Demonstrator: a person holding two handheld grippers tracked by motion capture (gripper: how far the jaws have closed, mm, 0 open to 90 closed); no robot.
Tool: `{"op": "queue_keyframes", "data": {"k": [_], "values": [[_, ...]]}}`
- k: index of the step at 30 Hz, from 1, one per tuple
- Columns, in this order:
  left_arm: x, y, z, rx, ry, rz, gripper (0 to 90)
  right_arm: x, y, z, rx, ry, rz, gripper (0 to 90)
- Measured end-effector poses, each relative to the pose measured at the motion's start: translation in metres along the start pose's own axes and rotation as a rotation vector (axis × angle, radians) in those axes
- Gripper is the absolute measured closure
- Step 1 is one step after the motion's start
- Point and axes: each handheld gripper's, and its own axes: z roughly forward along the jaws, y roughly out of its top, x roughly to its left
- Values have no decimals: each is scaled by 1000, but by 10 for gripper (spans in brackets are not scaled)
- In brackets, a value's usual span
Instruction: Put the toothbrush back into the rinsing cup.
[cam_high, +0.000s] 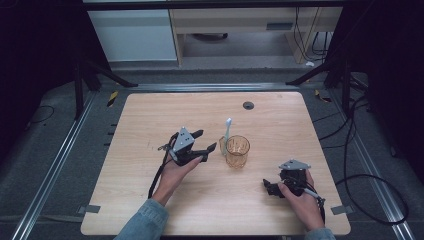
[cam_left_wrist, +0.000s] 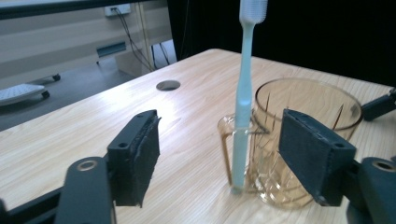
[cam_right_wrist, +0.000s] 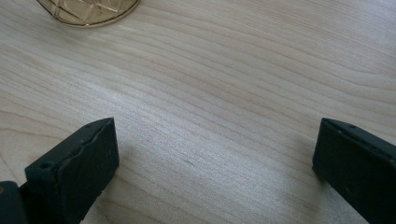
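Observation:
An amber glass cup (cam_high: 237, 151) with a handle stands near the middle of the wooden table (cam_high: 165, 115). A pale toothbrush (cam_high: 227, 131) stands upright, slotted through the cup's handle, head up. In the left gripper view the toothbrush (cam_left_wrist: 243, 107) and cup (cam_left_wrist: 308, 116) lie just beyond my left gripper (cam_left_wrist: 219, 140), whose pads stand apart and touch neither. From above, my left gripper (cam_high: 206, 141) sits just left of the cup. My right gripper (cam_high: 270, 187) rests low at the front right, open over bare wood (cam_right_wrist: 215, 149). The cup's base (cam_right_wrist: 86, 11) shows at that view's top edge.
A round cable hole (cam_high: 248, 105) is set in the table's far side. Dark stand legs and cables (cam_high: 360, 165) lie on the floor to the right. A white cabinet (cam_high: 132, 35) stands beyond the table.

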Motion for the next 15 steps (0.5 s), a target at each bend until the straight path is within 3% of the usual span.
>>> {"op": "queue_keyframes", "data": {"k": [6, 15], "values": [[4, -2, -6, 36, 4, 5, 199, 0, 0, 0, -1, 0, -2, 7], [12, -4, -16, 87, 25, -29, 111, 0, 0, 0, -1, -1, -3, 7]]}}
